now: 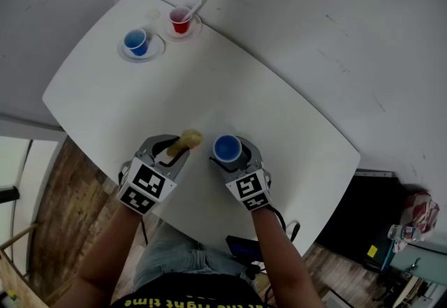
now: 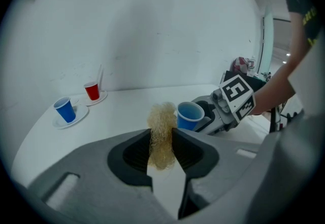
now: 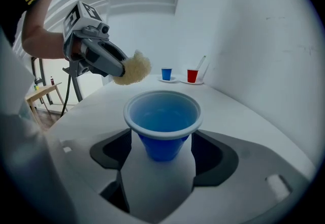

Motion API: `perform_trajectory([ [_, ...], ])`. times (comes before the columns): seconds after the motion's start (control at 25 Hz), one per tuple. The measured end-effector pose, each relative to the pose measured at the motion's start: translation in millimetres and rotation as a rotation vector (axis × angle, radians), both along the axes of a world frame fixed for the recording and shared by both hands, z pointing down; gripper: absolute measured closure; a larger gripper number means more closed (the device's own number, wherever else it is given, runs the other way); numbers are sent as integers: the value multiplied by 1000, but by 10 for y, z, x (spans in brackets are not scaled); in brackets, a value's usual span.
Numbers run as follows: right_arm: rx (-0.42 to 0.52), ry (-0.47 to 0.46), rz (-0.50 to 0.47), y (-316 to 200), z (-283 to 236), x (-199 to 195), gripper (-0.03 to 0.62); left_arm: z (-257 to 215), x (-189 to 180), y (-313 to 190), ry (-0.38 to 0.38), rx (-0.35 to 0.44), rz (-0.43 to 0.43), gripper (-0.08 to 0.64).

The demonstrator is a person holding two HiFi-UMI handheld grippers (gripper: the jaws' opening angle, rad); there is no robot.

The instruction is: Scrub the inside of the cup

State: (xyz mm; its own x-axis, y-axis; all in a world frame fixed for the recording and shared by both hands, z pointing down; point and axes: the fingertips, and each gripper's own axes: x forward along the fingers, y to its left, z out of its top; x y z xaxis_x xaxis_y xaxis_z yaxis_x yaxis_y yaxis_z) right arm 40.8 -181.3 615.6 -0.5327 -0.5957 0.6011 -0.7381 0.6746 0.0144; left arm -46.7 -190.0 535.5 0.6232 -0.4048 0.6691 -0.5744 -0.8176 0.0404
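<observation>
I see the cup (image 3: 162,116) as thin, smooth blue plastic with a slight sheen. The scrubber (image 2: 161,121) is a coarse, wiry tangle of pale fibre. The tabletop (image 1: 230,90) looks smooth, matt white. My left tool (image 2: 162,139) and right tool (image 3: 161,142) read as matt grey plastic

A white table (image 1: 230,90) is shown. Near its far corner a saucer (image 1: 155,52) is set, bearing a blue cup (image 1: 135,41); just beside it a second saucer (image 1: 196,24) bears a red cup (image 1: 181,19).
</observation>
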Motion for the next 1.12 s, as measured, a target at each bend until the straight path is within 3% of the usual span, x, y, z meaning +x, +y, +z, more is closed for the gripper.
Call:
perform_trajectory([
  [0.48, -7, 54, 42, -44, 30, 21, 252, -234, -121, 12, 13, 23, -37, 437],
  [0.68, 22, 68, 72, -83, -35, 45, 301, -305, -169, 14, 21, 28, -48, 437],
  [1.12, 49, 64, 64, -66, -166, 23, 314, -376, -234, 102, 15, 42, -53, 437],
])
